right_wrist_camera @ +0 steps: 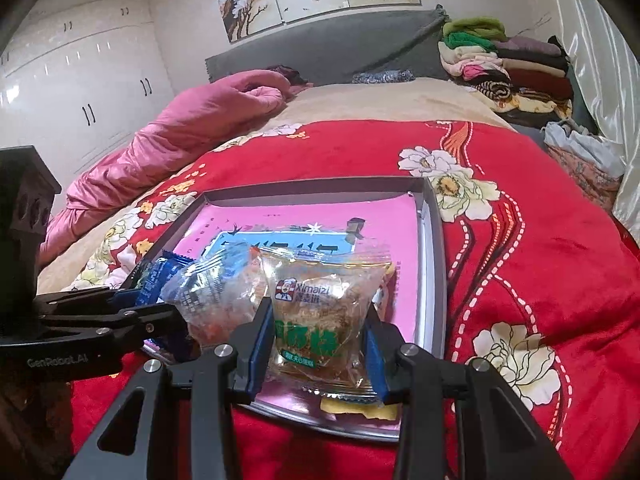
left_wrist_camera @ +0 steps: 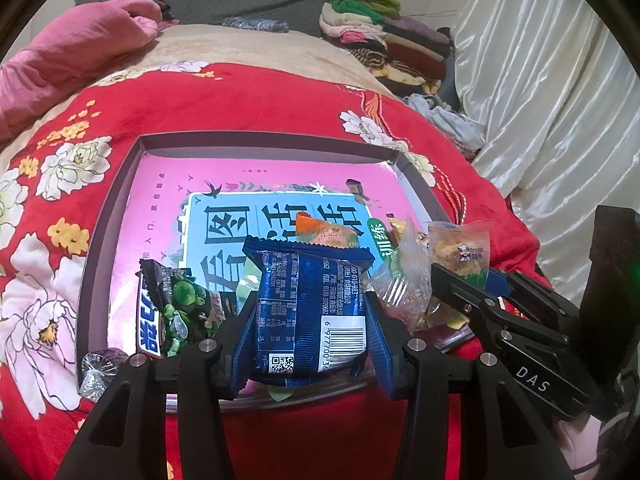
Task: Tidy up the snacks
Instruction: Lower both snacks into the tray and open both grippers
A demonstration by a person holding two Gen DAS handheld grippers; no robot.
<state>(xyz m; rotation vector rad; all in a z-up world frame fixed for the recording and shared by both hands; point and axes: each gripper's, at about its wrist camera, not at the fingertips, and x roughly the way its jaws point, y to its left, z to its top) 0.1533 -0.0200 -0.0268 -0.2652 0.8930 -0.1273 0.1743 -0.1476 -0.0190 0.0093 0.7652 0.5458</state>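
A red floral blanket (right_wrist_camera: 520, 248) covers the bed, and on it lies a shallow tray (right_wrist_camera: 434, 264) lined with a pink printed sheet (left_wrist_camera: 280, 172); the snacks sit bunched at the tray's near edge.

The left gripper (left_wrist_camera: 312, 320) is partly closed, its 2 blue pads pinching a blue packet (left_wrist_camera: 310, 300) from either side; the packet stands upright between them, barcode facing the camera, its lower edge over the tray's near rim. The right gripper (right_wrist_camera: 318, 344) is likewise partly closed, pads pressed on the 2 sides of a clear packet (right_wrist_camera: 324, 304) with green lettering and a brown cake inside; it is held upright above the tray's near right corner.

Just left of the blue packet lies a dark packet (left_wrist_camera: 176, 304) printed with green peas; behind it pokes an orange packet (left_wrist_camera: 320, 230); between the 2 held packets sits a crumpled clear wrapper (left_wrist_camera: 400, 280); a foil-wrapped sweet (left_wrist_camera: 96, 368) rests at the tray's near left corner.
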